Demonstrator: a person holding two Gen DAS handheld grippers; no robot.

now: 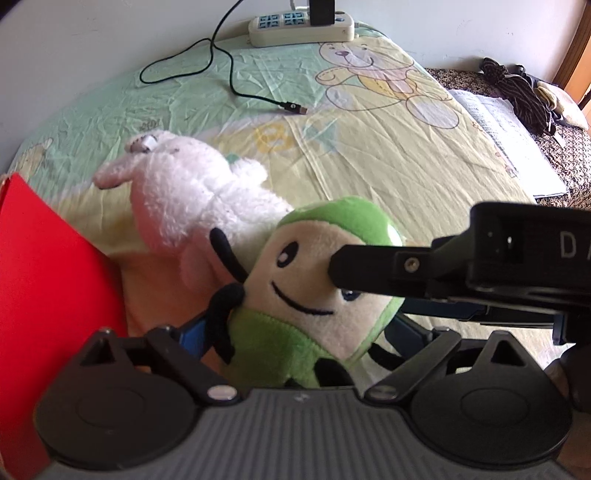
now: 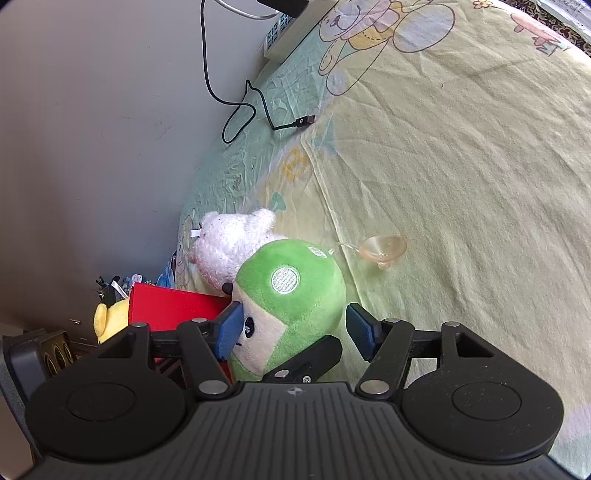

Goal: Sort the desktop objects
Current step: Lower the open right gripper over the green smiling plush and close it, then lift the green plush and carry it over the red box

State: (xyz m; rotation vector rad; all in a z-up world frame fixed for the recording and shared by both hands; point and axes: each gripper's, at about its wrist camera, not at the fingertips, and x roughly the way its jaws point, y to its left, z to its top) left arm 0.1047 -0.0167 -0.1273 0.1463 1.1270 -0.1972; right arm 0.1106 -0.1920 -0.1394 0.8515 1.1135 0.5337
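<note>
Left gripper (image 1: pixel 295 328) clamps green plush (image 1: pixel 314 280); right gripper (image 2: pixel 295 330) parted around it

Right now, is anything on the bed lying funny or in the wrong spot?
Yes. The white plush bunny is flopped on its side, touching the green plush toy. A black charging cable trails loose across the sheet from the power strip. A clear suction cup lies beside the green toy.

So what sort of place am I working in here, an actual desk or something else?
Most likely a bedroom, not a desk: the surface is a wrinkled pale green and yellow bedsheet printed with cartoon bears, with a white fluffy plush toy lying on it and a white power strip against the wall.
</note>
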